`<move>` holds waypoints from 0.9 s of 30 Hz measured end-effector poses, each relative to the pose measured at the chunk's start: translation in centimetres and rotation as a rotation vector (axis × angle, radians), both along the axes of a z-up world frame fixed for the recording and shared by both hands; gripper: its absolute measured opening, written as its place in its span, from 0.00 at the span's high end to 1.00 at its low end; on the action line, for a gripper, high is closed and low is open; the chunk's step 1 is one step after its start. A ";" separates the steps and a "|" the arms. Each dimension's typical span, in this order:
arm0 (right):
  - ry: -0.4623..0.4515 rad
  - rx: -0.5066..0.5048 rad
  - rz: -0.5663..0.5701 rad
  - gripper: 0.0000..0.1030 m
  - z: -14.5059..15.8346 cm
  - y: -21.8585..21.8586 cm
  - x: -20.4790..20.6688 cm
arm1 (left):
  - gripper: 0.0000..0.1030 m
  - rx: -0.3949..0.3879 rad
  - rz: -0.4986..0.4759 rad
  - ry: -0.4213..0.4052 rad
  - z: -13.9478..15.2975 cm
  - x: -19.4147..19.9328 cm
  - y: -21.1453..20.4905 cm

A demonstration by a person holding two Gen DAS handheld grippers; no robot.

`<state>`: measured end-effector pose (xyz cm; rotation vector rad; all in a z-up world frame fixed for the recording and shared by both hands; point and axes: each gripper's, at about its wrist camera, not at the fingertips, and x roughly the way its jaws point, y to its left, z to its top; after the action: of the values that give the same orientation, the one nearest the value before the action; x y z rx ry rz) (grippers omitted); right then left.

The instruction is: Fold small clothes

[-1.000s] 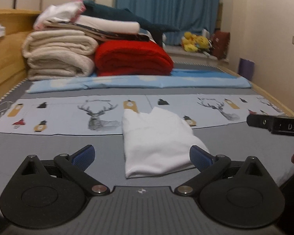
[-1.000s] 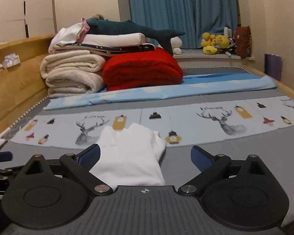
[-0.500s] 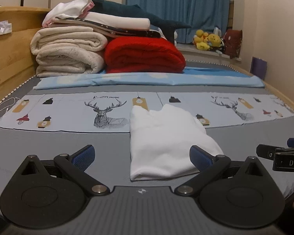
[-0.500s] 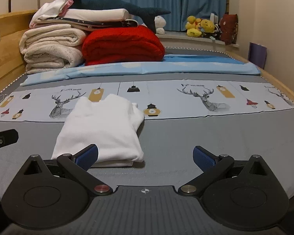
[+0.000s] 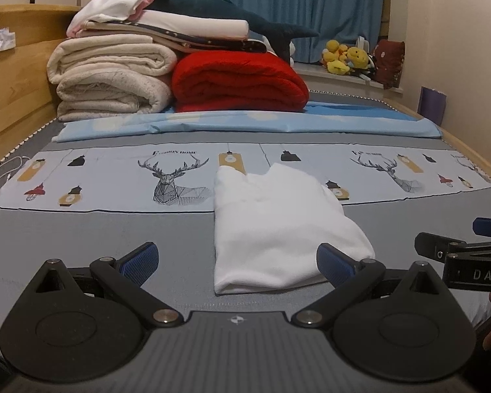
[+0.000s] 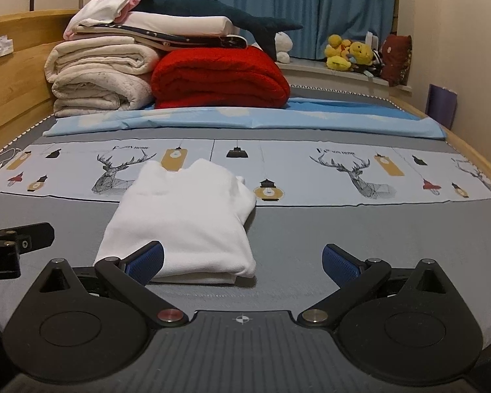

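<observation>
A small white garment lies folded into a compact rectangle on the grey bed cover, its collar end over the printed band. In the right wrist view the same white garment sits left of centre. My left gripper is open, held just short of the garment's near edge, nothing between its blue pads. My right gripper is open too, with its left pad in front of the garment's near left corner. Each gripper shows at the edge of the other's view.
A pile of cream blankets, a red blanket and stacked bedding with a dark plush shark fills the far end. A light blue sheet lies before them. Wooden bed frame on the left, wall on the right.
Both grippers have drawn back and levelled; the garment now sits farther from the fingers. The right gripper shifted right, off the garment. The garment itself has not moved.
</observation>
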<state>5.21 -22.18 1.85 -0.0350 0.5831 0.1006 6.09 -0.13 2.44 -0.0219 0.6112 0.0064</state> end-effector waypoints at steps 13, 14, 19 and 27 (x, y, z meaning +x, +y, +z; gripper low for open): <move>-0.005 -0.003 0.003 0.01 0.1 0.2 0.0 | 0.00 -0.026 0.015 0.017 0.0 0.1 0.3; -0.005 -0.003 0.002 0.01 0.1 0.2 -0.1 | 0.00 -0.026 0.013 0.018 0.0 0.1 0.3; -0.002 -0.009 0.006 0.01 0.0 0.3 0.0 | 0.00 -0.020 0.002 0.020 -0.1 0.0 0.2; -0.011 -0.020 0.017 0.01 0.1 0.7 0.0 | 0.00 -0.033 -0.002 0.036 -0.4 0.3 0.2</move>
<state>5.18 -21.49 1.94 -0.0602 0.5730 0.1105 6.38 0.05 2.06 -0.0529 0.6468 -0.0054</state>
